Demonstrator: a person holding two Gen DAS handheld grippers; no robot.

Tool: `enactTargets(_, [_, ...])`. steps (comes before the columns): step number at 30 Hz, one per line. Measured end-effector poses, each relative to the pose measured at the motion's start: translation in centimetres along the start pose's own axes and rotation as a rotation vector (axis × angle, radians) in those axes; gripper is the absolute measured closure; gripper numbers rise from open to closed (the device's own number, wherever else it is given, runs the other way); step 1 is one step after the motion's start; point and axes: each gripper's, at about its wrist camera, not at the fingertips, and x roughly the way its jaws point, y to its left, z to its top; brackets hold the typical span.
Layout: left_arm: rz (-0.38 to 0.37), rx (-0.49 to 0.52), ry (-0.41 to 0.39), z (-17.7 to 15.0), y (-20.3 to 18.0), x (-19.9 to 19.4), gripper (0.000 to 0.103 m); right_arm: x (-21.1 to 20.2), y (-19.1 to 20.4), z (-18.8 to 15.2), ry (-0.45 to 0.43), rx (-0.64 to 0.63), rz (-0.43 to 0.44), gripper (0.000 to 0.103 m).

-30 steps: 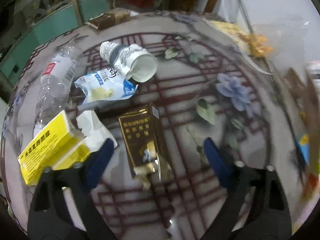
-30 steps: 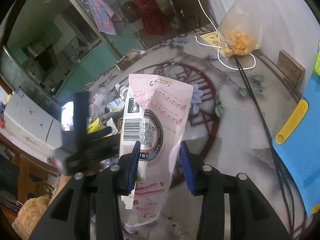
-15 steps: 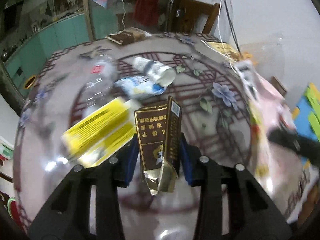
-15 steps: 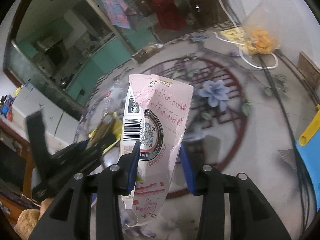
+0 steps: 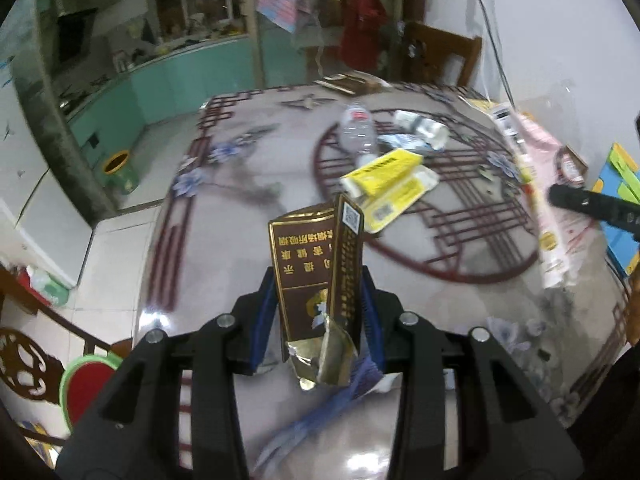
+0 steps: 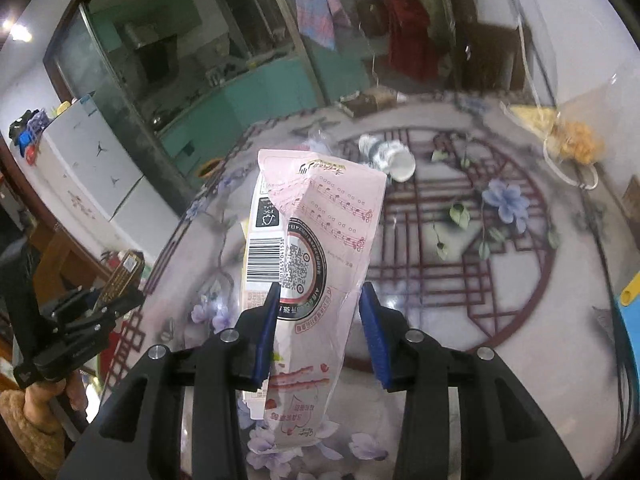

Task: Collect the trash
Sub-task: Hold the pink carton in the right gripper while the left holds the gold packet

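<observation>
Under both of my cameras spreads the round glossy table [image 5: 224, 240] with its dark red lattice ring and blue painted flowers, the biggest thing I see. Next in size is the pink plastic wrapper printed with music notes and a barcode [image 6: 316, 248]; my right gripper [image 6: 318, 336] is clenched on it, its 2 blue pads pressing the wrapper's sides, and the wrapper stands upright above the tabletop. In the left view the same wrapper shows blurred at the right edge. My left gripper [image 5: 318, 320] grasps the brown and gold cardboard cigarette pack [image 5: 316, 272], held upright clear of the table with its torn gold foil hanging at the bottom; its jaws have just been closing on this pack. Still lying on the table inside the lattice ring are the yellow cardboard box with its flap open [image 5: 386, 178], beyond it the clear crushed plastic bottle with a red label [image 5: 358, 130], the blue and white wrapper [image 5: 402, 143], and the small white paper cup on its side [image 5: 424, 126]. A clear bag of orange snack pieces [image 6: 576, 144] sits near the table's far right edge.
</observation>
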Motion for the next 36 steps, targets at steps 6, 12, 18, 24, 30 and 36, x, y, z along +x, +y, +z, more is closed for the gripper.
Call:
enactTargets(6, [-0.026, -0.088, -0.009, -1.3, 3.7, -1.8, 0.065, -0.4, 2.4, -2.1, -0.034, 0.072, 0.007, 0.065])
enactTargets(12, [-0.025, -0.116, -0.049, -2.4, 5.8, -4.1, 0.064, 0.0, 5.6, -3.2, -0.027, 0.101, 0.022, 0.065])
enactTargets(18, [-0.013, -0.149, -0.041, -4.1, 8.0, -5.0, 0.064, -0.6, 8.7, -3.6, -0.044, 0.077, 0.026, 0.064])
enactTargets(24, [-0.011, -0.196, -0.048, -4.8, 10.0, -5.8, 0.064, -0.7, 11.3, -3.8, -0.045, 0.045, 0.032, 0.064])
enactTargets(30, [0.001, -0.185, -0.066, -5.0, 10.5, -6.5, 0.064, -0.3, 13.3, -4.1, -0.037, 0.017, 0.04, 0.064])
enactTargets(36, [0.004, -0.19, -0.059, -5.4, 11.0, -6.6, 0.064, 0.5, 14.7, -4.4, -0.019, -0.003, 0.056, 0.064])
